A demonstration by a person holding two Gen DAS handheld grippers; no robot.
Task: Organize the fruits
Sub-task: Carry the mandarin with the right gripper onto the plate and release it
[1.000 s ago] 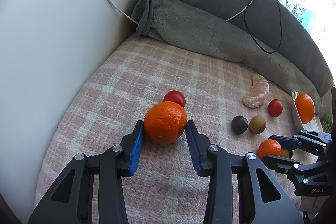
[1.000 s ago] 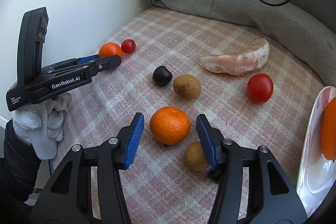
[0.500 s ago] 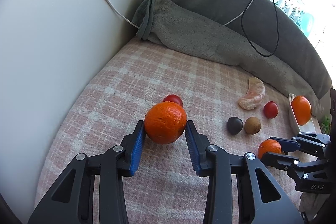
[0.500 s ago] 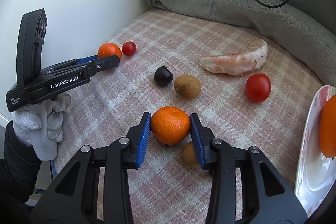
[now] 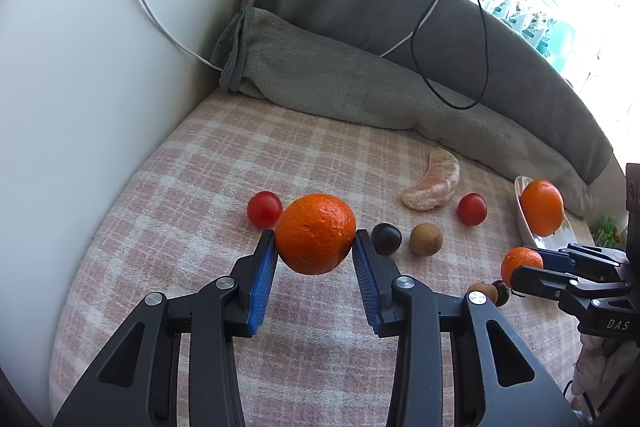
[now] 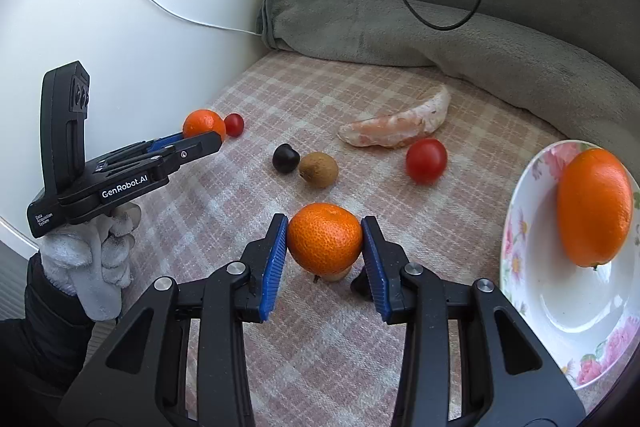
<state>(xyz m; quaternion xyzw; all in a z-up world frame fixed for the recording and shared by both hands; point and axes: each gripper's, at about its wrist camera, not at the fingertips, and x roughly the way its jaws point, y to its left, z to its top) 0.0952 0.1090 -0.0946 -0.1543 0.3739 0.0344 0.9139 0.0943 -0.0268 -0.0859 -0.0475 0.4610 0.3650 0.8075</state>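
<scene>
My left gripper (image 5: 315,247) is shut on a rough orange (image 5: 315,233) and holds it above the checked cloth. My right gripper (image 6: 325,243) is shut on a tangerine (image 6: 325,243) and holds it just above the cloth, over a small brown fruit (image 6: 338,273). A flowered white plate (image 6: 520,227) at the right holds a large orange (image 6: 594,205). Loose on the cloth lie a peeled citrus segment (image 6: 396,129), two red tomatoes (image 6: 426,159) (image 6: 234,124), a dark plum (image 6: 285,157) and a brown kiwi-like fruit (image 6: 319,169).
A grey rolled blanket (image 5: 360,79) with a black cable (image 5: 452,27) borders the far side. A white wall (image 5: 80,67) with a white cord rises at the left. The plate stands at the cloth's right edge.
My right gripper closed on the tangerine and raised it slightly. My left gripper lifted the rough orange off the cloth, uncovering the red tomato behind it.
</scene>
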